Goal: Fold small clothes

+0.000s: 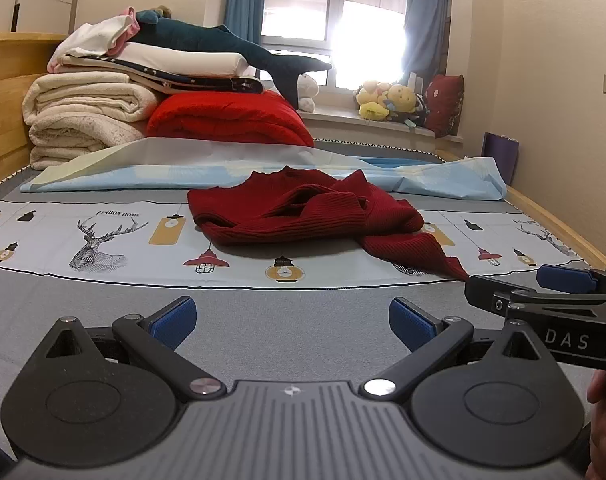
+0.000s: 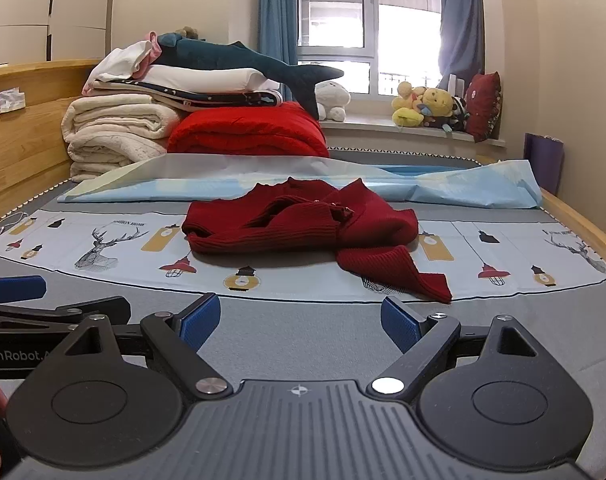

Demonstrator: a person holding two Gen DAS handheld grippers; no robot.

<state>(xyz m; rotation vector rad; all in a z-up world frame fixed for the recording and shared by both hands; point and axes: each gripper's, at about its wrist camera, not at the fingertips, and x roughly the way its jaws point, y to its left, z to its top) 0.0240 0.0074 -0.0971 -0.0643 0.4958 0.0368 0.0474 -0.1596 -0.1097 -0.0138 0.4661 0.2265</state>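
Sweater: a small dark-red knit sweater (image 1: pixel 303 212) lay crumpled in the middle of the bed, on the printed sheet (image 1: pixel 103 240) with deer and lanterns; it was bunched, not flat, with one sleeve (image 1: pixel 415 252) trailing out from the heap toward the near right.

Left tool: the left tool (image 1: pixel 291 320) hovered over the bare grey mattress on the near side of the sweater, well short of it, its blue pads spread wide with nothing between them.

Right tool: the right tool (image 2: pixel 301 320) sat just beside the left one, also on the near side of the sweater, its pads wide apart and empty; the trailing sleeve's cuff lay nearest to it.

Why so held: both seemed lined up facing the sweater, spread in readiness; I judged no fold had begun.

Likely first need: the sweater looked as if it needed spreading flat, and the stray sleeve offered the easiest first grip.

Beyond the sweater: a light-blue sheet (image 1: pixel 443 180) lay rumpled just behind it; further back stood a red quilt (image 1: pixel 231 120) and stacked cream blankets (image 1: pixel 83 120), with a plush shark (image 1: pixel 223 44) on top, all well clear of the sweater.
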